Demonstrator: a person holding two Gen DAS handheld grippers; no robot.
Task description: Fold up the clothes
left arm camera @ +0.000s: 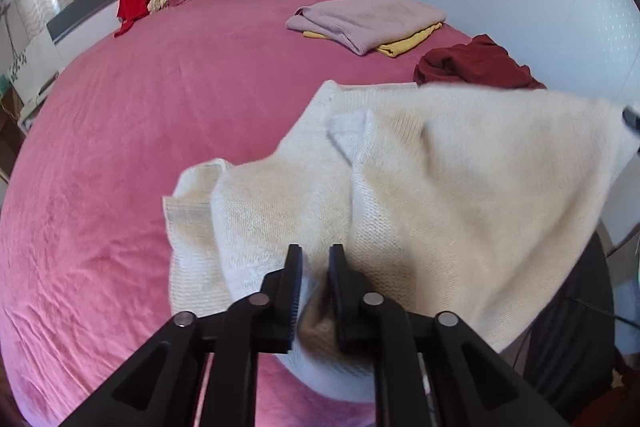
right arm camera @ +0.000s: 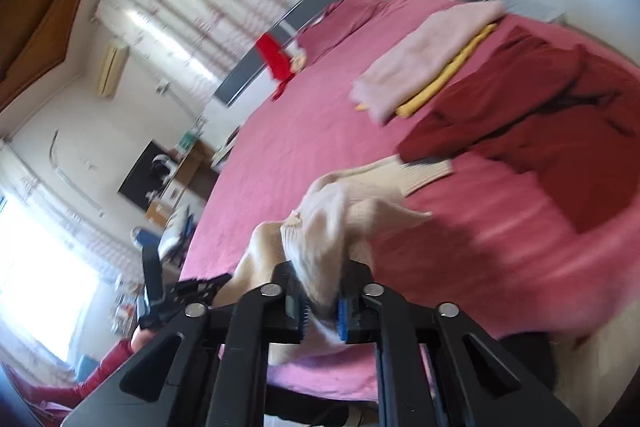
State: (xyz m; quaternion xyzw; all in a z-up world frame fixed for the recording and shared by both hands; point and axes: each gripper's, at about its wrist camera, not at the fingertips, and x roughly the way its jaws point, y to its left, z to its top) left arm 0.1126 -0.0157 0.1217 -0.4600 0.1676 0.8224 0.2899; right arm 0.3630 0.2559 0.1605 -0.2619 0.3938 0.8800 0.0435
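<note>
Above near edge of pink bed (left arm camera: 160, 107): cream sweater (left arm camera: 440, 167) hangs lifted, far part still on cover. Left tool (left arm camera: 316, 251) narrow, jaws pinch bunched cream knit. Right tool (right arm camera: 322, 291) also clamped on sweater fold. Folded pile (left arm camera: 368, 19) and dark red garment (left arm camera: 476, 63) lie beyond, red one touching sweater hem. Risk, in my judgement: thick knit slips from small pinch during fast lift; dragged hem can pull red garment, disturb pile.
</note>
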